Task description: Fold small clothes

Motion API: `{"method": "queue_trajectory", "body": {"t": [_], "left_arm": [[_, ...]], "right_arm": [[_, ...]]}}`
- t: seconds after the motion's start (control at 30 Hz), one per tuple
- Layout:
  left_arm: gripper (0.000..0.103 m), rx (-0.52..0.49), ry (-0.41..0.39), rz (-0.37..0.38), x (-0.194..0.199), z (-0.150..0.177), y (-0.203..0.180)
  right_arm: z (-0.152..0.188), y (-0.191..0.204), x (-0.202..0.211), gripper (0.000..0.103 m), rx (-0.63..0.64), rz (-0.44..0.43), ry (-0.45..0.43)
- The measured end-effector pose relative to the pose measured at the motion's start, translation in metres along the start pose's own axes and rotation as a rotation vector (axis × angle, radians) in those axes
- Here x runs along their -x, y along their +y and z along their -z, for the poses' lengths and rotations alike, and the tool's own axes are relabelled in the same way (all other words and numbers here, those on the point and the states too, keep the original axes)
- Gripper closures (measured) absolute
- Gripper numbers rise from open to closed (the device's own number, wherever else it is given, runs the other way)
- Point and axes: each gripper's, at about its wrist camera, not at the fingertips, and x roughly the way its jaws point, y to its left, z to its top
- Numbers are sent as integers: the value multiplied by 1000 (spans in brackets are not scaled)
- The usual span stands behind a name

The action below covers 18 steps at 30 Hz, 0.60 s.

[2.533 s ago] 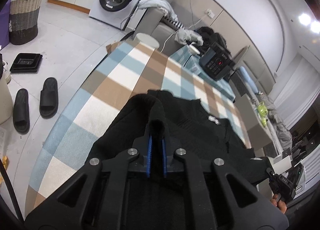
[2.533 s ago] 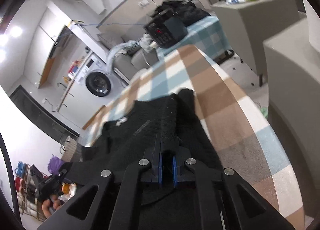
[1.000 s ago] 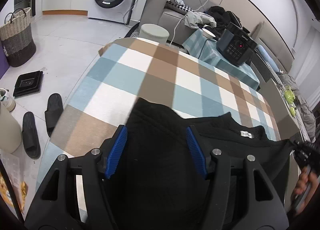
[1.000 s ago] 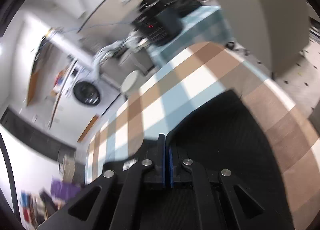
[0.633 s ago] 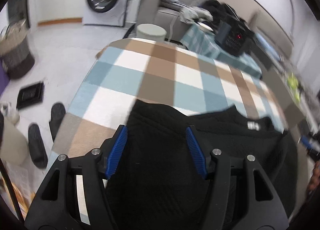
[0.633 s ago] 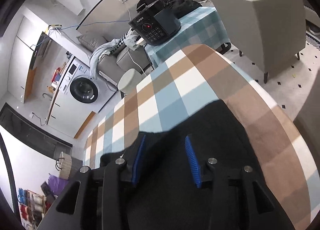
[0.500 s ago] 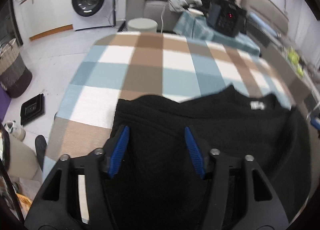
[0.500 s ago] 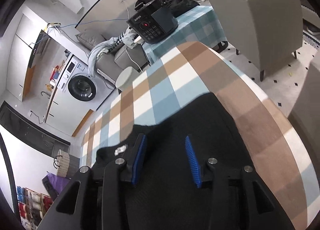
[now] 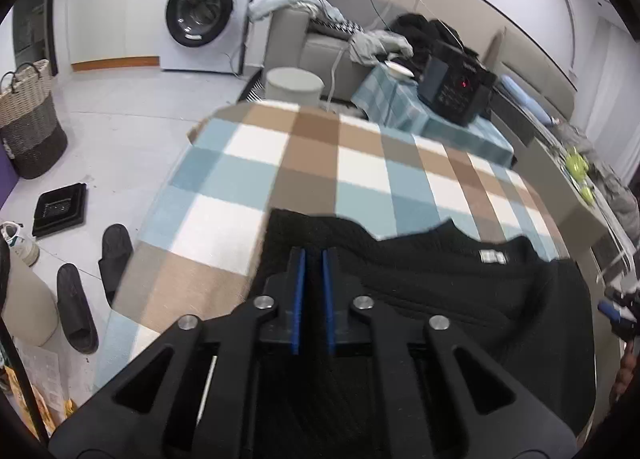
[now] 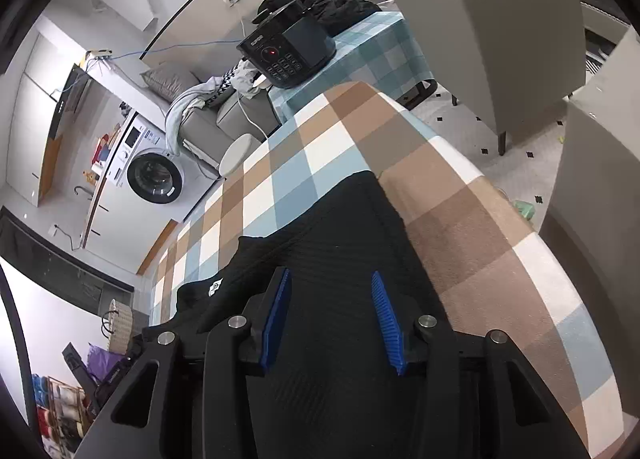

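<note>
Two tongs are at work here, and we hold one in each hand. Our left gripper (image 9: 312,259) is squeezed almost all the way shut. Its blue pads (image 9: 298,291) sit over the left edge of the black sweater (image 9: 460,299), but we cannot tell if any cloth is pinched between them. Our right gripper (image 10: 330,287) is about half open, and nothing is held in it. The knit lies flat under it, and its pads (image 10: 276,315) do not press on the cloth.

The sweater lies on the checked table cloth (image 9: 320,163), close to our edge of the table. Its neck, with the white label (image 9: 492,257), points away from us.

What could go wrong? If the left tongs have only a thin bit of knit, or none at all, the cloth may slip out when we lift. Then the fold would come out crooked. If we pull with the left hand alone, the whole sweater may slide or bunch up, because the right hand holds nothing. It sits near the table edge too, so a hard tug could drag it off.
</note>
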Motion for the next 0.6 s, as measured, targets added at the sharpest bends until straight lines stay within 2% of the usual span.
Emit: {"method": "queue_trajectory", "body": {"t": [0.3, 0.43, 0.53, 0.6], "left_arm": [[100, 80, -54, -17, -3, -21, 26], [100, 138, -28, -8, -19, -24, 40], [99, 140, 23, -36, -31, -20, 41], [90, 138, 42, -47, -37, -17, 41]], "right_arm": [[-6, -10, 1, 59, -9, 42, -10], [-10, -16, -3, 57, 7, 93, -19], [-15, -25, -9, 55, -23, 103, -21], [-19, -29, -17, 55, -48, 86, -13]]}}
